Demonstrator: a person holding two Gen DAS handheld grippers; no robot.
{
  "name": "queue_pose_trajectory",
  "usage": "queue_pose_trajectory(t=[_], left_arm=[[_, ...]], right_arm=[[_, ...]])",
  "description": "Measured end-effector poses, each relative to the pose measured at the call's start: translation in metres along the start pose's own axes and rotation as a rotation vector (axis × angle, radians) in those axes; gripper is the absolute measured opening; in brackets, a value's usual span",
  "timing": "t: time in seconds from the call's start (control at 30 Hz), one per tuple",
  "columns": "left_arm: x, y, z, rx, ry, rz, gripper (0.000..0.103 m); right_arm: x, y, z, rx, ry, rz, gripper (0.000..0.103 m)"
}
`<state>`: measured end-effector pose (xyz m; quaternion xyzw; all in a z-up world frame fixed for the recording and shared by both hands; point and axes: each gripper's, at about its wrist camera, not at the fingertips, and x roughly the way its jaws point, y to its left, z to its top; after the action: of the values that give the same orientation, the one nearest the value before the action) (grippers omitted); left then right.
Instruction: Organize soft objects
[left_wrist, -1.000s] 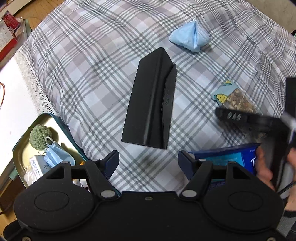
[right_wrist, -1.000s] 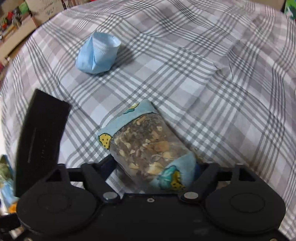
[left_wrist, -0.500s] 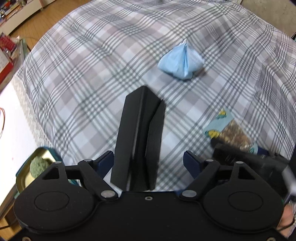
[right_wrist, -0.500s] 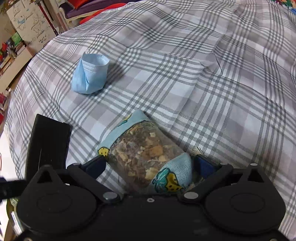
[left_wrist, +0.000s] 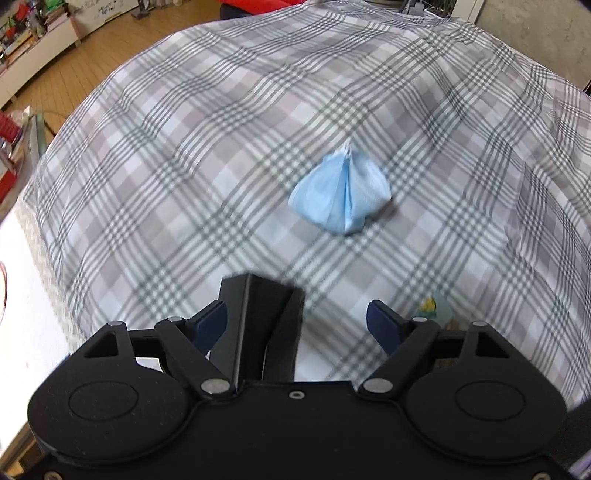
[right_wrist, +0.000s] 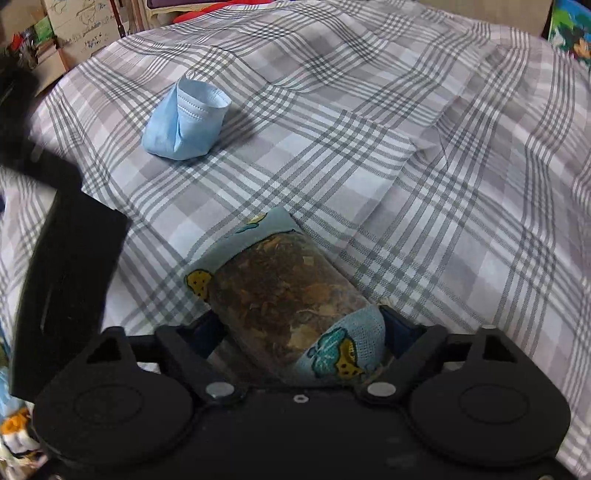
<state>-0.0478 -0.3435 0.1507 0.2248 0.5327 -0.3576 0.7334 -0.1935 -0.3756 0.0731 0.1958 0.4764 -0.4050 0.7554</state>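
- Closest in the right wrist view, the right gripper (right_wrist: 301, 328) has its jaws around a clear pouch of dried bits with a blue cartoon-print border (right_wrist: 284, 295); the jaws have just been closing, and both blue pads sit right against the pouch's lower end, so it is gripped.
- That pouch lies on the grey-and-white plaid cloth (right_wrist: 406, 184), its upper end pointing up and to the left, away from the gripper.
- Just left of it in the same view stands a black folded stand (right_wrist: 66, 280), a long dark piece lying lengthwise on the cloth, and a blurred black shape crosses the far left edge above it.
- In the left wrist view, the left gripper (left_wrist: 295, 323) holds nothing: its jaws are apart, having just been opening before levelling off. The near end of the black folded stand (left_wrist: 258, 317) lies between the fingers, close by the left pad, with bare cloth between it and the right pad.
- A small corner of the pouch (left_wrist: 430, 306) peeks out just beyond the left gripper's right finger.
- Farther out, a crumpled light-blue face mask (left_wrist: 341, 194) sits alone on the plaid cloth (left_wrist: 166, 166), well apart from both grippers; the right wrist view shows it (right_wrist: 184, 122) up and to the left of the pouch.
- Farthest away, a wooden floor (left_wrist: 110, 40) and shelves of clutter (left_wrist: 22, 33) show past the cloth's edge.
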Motion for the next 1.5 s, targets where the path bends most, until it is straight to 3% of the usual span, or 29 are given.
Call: queue_pose_trajectory(t=[0.1, 0.27, 0.67, 0.77, 1.13, 1.2, 1.33, 1.43, 1.5], left_arm=[[0.01, -0.006, 0.014, 0.004, 0.005, -0.005, 0.08], [0.03, -0.017, 0.035, 0.003, 0.012, -0.034, 0.08], [0.087, -0.029, 0.062, -0.029, 0.006, 0.004, 0.081], [0.1, -0.028, 0.066, -0.061, 0.011, -0.009, 0.093], [0.122, -0.035, 0.074, -0.07, 0.019, 0.035, 0.092], [0.123, -0.038, 0.076, -0.06, 0.019, 0.031, 0.091], [0.12, -0.046, 0.076, -0.044, 0.024, -0.011, 0.062], [0.115, -0.049, 0.076, -0.034, 0.034, -0.026, 0.052], [0.107, -0.053, 0.073, -0.022, 0.028, -0.024, 0.051]], right_arm=[[-0.001, -0.001, 0.0, 0.005, -0.005, 0.025, 0.067], [-0.002, -0.01, 0.001, 0.047, -0.008, 0.047, 0.06], [-0.002, -0.02, 0.003, 0.085, -0.016, 0.083, 0.059], [-0.003, -0.023, 0.003, 0.094, -0.016, 0.095, 0.059], [-0.002, -0.025, 0.002, 0.107, -0.019, 0.111, 0.059], [-0.002, -0.025, 0.002, 0.106, -0.019, 0.11, 0.059], [-0.003, -0.025, 0.002, 0.102, -0.023, 0.106, 0.057], [-0.004, -0.026, 0.003, 0.105, -0.028, 0.109, 0.055], [-0.005, -0.03, 0.003, 0.12, -0.031, 0.117, 0.053]])
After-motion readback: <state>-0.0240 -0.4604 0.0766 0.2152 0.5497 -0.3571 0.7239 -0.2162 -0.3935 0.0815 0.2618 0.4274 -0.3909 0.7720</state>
